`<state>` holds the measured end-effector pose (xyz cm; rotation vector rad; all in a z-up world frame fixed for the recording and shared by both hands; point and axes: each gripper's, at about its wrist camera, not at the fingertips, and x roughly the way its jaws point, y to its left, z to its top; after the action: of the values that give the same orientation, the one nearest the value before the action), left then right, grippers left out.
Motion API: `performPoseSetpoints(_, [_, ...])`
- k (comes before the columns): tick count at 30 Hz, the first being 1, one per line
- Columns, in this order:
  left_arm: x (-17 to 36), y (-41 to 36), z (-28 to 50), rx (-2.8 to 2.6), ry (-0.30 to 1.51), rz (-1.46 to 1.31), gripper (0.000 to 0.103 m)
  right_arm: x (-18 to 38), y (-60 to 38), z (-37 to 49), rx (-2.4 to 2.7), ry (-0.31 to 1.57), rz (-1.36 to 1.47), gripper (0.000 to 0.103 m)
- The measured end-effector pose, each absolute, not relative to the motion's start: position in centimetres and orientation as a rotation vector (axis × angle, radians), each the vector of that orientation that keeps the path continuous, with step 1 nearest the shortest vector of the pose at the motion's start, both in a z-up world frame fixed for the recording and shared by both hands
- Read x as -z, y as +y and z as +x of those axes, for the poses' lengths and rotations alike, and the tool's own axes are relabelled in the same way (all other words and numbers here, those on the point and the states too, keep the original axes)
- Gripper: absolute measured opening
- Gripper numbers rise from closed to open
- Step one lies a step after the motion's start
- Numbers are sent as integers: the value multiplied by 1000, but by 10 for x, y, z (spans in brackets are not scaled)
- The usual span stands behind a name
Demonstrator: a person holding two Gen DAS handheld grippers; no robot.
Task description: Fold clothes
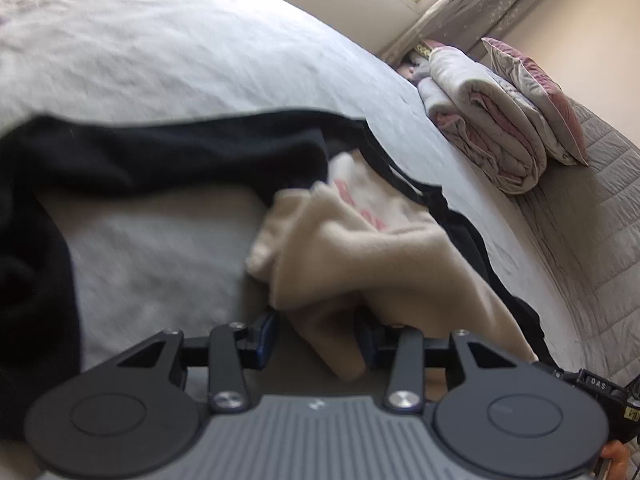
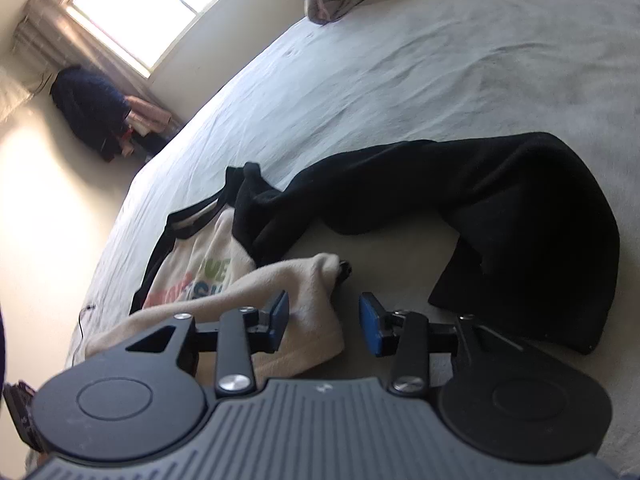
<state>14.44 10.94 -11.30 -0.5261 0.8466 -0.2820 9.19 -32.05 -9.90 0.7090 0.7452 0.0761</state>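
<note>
Spread apart, the left hand-held gripper (image 1: 316, 338) has a fold of the beige garment (image 1: 360, 248) lying loose between its jaws; the black garment (image 1: 160, 152) stretches beyond on the bed (image 1: 160, 48).

From the right wrist, the right hand-held gripper (image 2: 325, 322) also stands spread, beige garment (image 2: 304, 312) against its left finger, black garment (image 2: 500, 208) ahead and right.
</note>
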Motion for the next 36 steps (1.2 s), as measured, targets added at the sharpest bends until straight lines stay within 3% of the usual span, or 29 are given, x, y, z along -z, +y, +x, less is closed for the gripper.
performPoseSetpoints(3, [114,98,141,295,826,-475,41,100,-314,90,-105,747,686,43])
performPoseSetpoints(4, [114,95,140,291,815,-457,37,100,-309,91,-115,742,659,43])
performPoseSetpoints(6, [116,93,137,284,809,-450,19,100,-302,91,-134,740,621,43])
performPoseSetpoints(7, [113,92,136,288,812,-443,12,99,-299,90,-144,741,605,40])
performPoseSetpoints(8, [111,92,134,293,815,-435,11,98,-297,90,-154,742,590,24])
performPoseSetpoints(9, [108,91,132,297,817,-427,10,98,-294,89,-164,743,575,16])
performPoseSetpoints(14, [79,95,107,371,777,-352,9,82,-292,74,-202,715,577,12])
performPoseSetpoints(28, [25,146,8,554,638,-409,8,23,-292,1,-383,637,624,9])
performPoseSetpoints(36, [26,167,-34,564,694,-347,8,25,-288,-15,-370,785,621,9])
